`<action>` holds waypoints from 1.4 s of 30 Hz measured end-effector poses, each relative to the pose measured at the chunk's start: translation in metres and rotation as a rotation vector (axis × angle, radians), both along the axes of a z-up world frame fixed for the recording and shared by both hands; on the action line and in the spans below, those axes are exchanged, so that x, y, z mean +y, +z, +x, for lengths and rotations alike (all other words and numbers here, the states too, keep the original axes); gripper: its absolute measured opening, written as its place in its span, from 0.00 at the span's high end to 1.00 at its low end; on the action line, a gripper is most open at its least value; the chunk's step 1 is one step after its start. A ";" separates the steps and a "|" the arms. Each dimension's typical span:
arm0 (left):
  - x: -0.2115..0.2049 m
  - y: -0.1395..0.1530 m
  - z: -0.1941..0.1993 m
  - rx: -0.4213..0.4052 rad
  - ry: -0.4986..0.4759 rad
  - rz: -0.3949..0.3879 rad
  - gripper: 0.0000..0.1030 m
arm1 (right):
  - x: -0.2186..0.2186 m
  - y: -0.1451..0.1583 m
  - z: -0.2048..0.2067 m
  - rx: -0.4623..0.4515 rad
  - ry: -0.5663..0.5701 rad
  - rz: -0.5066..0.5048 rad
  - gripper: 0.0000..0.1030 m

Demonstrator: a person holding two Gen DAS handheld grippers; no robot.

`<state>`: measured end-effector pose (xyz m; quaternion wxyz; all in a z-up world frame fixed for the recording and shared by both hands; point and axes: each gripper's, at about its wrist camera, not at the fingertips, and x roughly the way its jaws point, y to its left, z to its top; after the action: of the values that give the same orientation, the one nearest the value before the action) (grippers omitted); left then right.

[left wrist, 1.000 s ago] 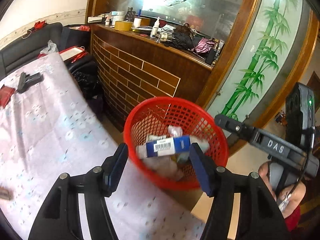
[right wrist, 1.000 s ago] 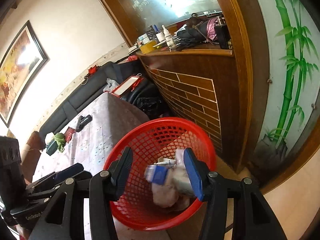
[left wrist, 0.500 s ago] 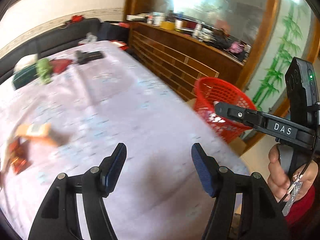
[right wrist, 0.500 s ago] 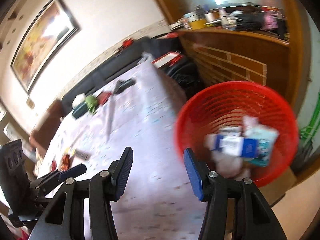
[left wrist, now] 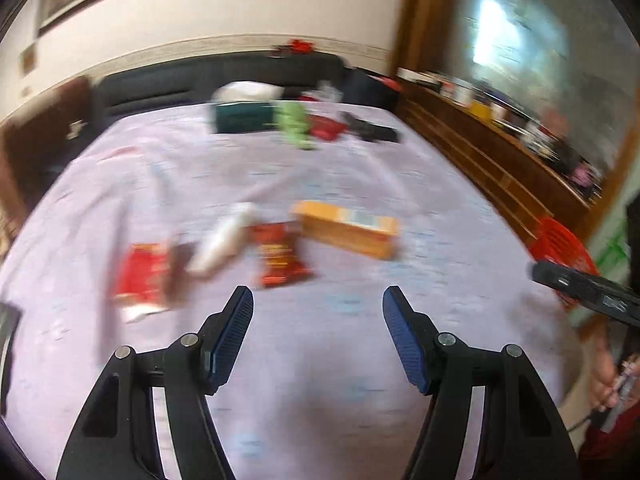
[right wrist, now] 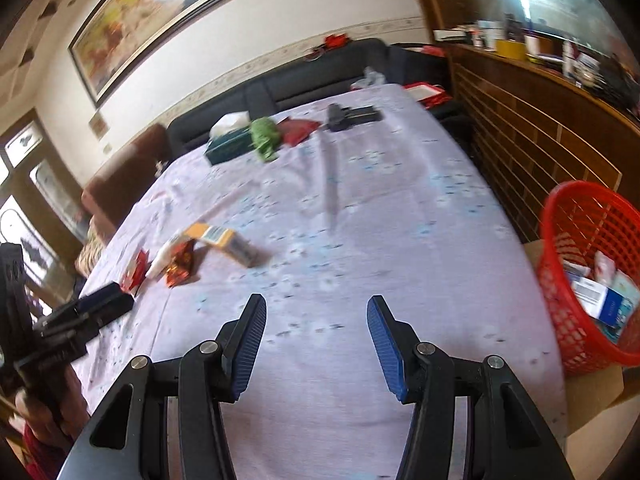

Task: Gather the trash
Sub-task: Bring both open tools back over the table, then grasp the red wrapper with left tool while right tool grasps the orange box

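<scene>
So both grippers swung off red basket [right wrist: 588, 272], fingers open, empty; left gripper [left wrist: 318, 312] now faces orange box [left wrist: 348, 230], wrappers on counter [left wrist: 320, 380]; right gripper [right wrist: 316, 320] alongside.

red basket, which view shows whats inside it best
The right wrist view: the red basket shows its open mouth with boxes and wrappers inside. The left wrist view catches only a blurred part of its rim, partly behind the other gripper.

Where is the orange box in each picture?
Left wrist: orange box lies mid-frame on the table, just right of the red wrapper.
Right wrist: orange box lies left of centre, right of that wrapper.
Shared landmark: red basket at the table's right edge.
</scene>
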<state>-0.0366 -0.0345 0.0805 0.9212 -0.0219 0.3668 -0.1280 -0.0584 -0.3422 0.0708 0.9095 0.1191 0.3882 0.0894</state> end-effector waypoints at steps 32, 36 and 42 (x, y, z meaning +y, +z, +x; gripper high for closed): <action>0.088 -0.054 0.085 0.037 0.222 -0.054 0.95 | 0.146 -0.026 0.132 -0.029 0.353 -0.328 0.45; 0.079 -0.052 0.082 0.021 0.196 -0.030 0.95 | 0.159 -0.041 0.145 -0.022 0.383 -0.407 0.45; 0.075 -0.048 0.076 -0.017 0.193 -0.009 0.95 | 0.163 -0.044 0.132 -0.005 0.360 -0.383 0.76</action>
<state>0.0394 0.0405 0.0330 0.9322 -0.0601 0.3546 -0.0403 0.0739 -0.1793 0.0273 0.8859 -0.1265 0.4107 0.1747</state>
